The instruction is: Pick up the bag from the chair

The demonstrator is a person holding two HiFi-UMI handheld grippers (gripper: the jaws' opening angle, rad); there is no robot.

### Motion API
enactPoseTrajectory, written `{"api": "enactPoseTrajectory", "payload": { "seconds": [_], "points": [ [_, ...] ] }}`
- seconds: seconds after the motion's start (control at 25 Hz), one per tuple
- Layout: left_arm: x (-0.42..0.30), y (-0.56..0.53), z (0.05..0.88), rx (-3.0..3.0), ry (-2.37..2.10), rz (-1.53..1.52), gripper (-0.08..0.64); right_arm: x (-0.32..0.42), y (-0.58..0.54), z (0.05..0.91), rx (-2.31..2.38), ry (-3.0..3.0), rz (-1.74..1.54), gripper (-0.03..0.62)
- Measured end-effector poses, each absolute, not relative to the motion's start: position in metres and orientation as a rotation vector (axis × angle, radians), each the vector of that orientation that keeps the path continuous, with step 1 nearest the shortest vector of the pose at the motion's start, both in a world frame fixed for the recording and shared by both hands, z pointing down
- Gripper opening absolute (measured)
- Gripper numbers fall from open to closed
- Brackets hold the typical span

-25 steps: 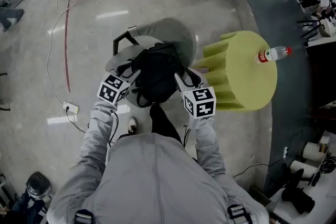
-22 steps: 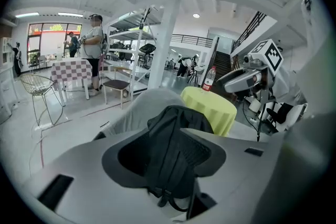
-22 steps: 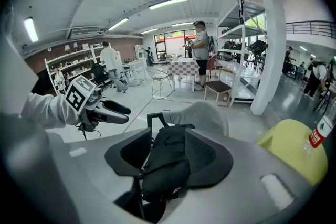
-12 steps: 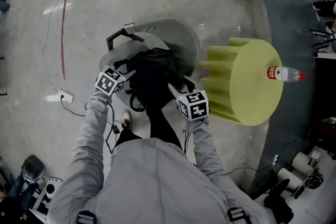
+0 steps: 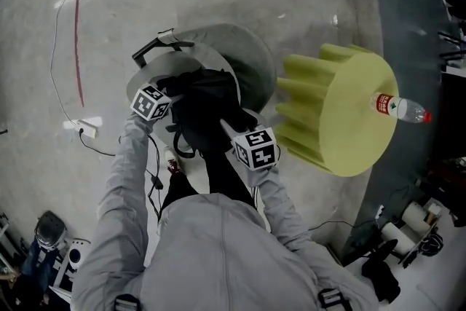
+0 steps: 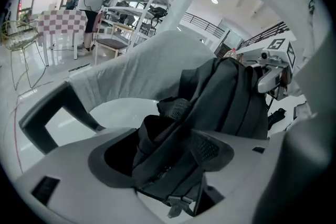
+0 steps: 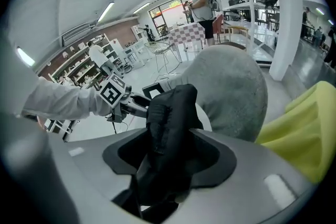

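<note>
Black fabric bag (image 5: pixel 207 107) on the seat of the grey shell chair (image 5: pixel 251 58) | your left gripper (image 5: pixel 176 90) clamps its strap-side fabric, your right gripper (image 5: pixel 228 127) its opposite edge | grasp looks done; lifting it clear is left.

The person wears a light grey jacket (image 5: pixel 211 251) with long sleeves (image 5: pixel 124 178) and dark clips (image 5: pixel 329 296) at its near corners. Dark trousers (image 5: pixel 222 182) show just ahead of the jacket. Beyond the jacket's cuffs, the pale grey left gripper (image 5: pixel 173 92) and right gripper (image 5: pixel 227 129) each bear a cube (image 5: pixel 255 148) of black-and-white square markers. A thin black cable (image 5: pixel 155 160) hangs beside the jacket's left sleeve.
</note>
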State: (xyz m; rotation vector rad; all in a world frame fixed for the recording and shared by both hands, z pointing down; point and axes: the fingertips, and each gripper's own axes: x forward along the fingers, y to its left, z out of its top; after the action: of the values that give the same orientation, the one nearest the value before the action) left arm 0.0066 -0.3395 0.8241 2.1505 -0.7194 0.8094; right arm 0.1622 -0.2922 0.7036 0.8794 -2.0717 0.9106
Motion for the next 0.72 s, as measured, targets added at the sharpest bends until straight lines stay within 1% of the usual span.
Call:
{"api": "enactPoseTrajectory", "payload": {
  "seconds": [0.08,0.16,0.32,0.44,0.6,0.72],
  "points": [
    [0.013,-0.343,0.83,2.18,-0.697,0.784,0.313,0.166,-0.294,0.708,0.887,-2.066,0.927,0.245],
    [0.017,-0.346,0.836,2.189,-0.667,0.754,0.314,0.169,-0.296,0.713,0.894,-2.075,0.933,0.241],
    [0.025,-0.347,0.844,2.172,-0.635,0.649,0.309,0.17,-0.297,0.72,0.891,-2.118,0.938,0.198],
    [0.029,-0.344,0.846,2.165,-0.664,0.569,0.27,0.17,-0.297,0.722,0.886,-2.133,0.944,0.177],
    [0.033,-0.341,0.844,2.206,-0.741,0.563,0.227,0.17,-0.296,0.721,0.872,-2.145,0.942,0.146],
    [0.037,-0.337,0.844,2.2,-0.8,0.557,0.166,0.17,-0.295,0.72,0.884,-2.141,0.973,0.127]
  ]
}}
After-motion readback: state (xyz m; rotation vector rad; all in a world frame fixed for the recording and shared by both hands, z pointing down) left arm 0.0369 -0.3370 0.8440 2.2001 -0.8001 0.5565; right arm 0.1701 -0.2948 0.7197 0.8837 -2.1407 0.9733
